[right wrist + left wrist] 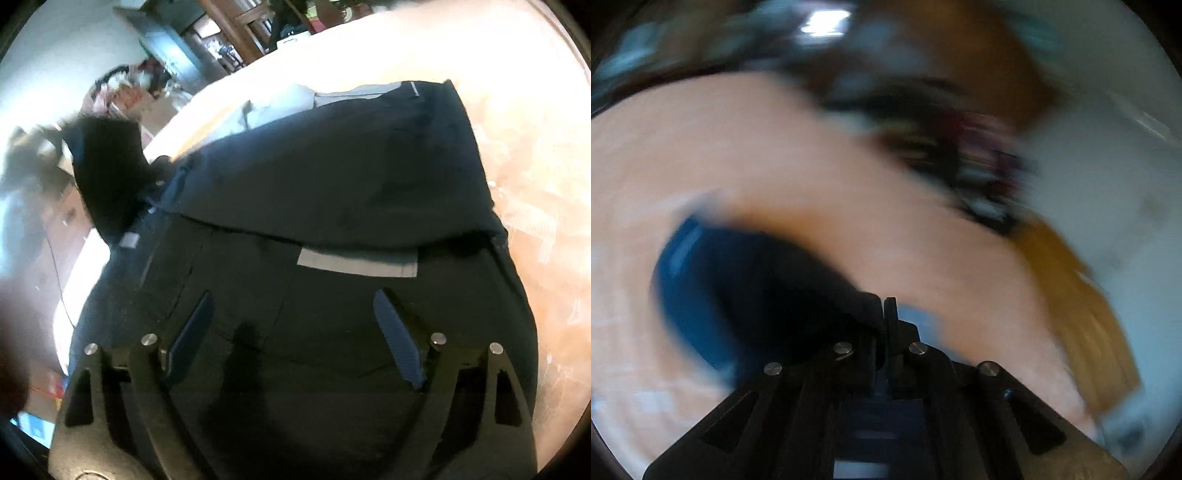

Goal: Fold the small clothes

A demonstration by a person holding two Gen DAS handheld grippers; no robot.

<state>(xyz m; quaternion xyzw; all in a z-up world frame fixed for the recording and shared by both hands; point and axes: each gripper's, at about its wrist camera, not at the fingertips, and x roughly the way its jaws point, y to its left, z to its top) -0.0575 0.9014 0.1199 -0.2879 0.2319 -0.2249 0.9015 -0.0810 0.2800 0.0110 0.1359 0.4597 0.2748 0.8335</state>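
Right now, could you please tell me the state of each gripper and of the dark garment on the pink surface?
Left gripper: shut on a corner of dark cloth; view motion-blurred.
Right gripper: open, fingers spread above the garment, holding nothing.
Dark garment: lying on the pink surface, upper part folded over the lower.

I see one dark navy garment (332, 177) lying partly folded on the peach surface, straight ahead of my right tongs and running under their spread fingers. Its upper layer is turned over the lower, and a grey rectangular label (357, 264) shows just below that folded edge. At my left tongs, a blurred fold of dark blue cloth (713, 295) bunches left of the closed tips.
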